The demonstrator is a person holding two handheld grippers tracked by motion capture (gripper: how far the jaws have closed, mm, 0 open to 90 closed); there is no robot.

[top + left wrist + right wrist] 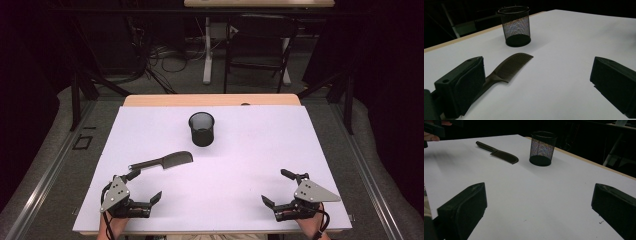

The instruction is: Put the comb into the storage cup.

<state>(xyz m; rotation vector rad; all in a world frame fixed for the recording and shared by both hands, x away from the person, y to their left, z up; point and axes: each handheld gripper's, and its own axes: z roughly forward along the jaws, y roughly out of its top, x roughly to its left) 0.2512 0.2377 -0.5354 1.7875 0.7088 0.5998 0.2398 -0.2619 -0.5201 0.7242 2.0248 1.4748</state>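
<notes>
A black comb (164, 161) lies flat on the white table cover, its handle toward the left and its teeth toward the near side. Behind it stands an empty black mesh cup (201, 129), upright near the middle of the table. My left gripper (147, 185) rests open at the near left, its far jaw close to the comb's handle end. In the left gripper view the comb (509, 67) runs from beside the left jaw toward the cup (516, 26). My right gripper (274, 187) sits open at the near right, nothing between its jaws. The right gripper view shows the comb (499, 152) and the cup (542, 148) farther off.
The white cover (250, 165) spans most of the wooden table (210, 100). Beyond the table's far edge are a dark chair (260, 50), a white table leg (207, 50) and cables on the floor.
</notes>
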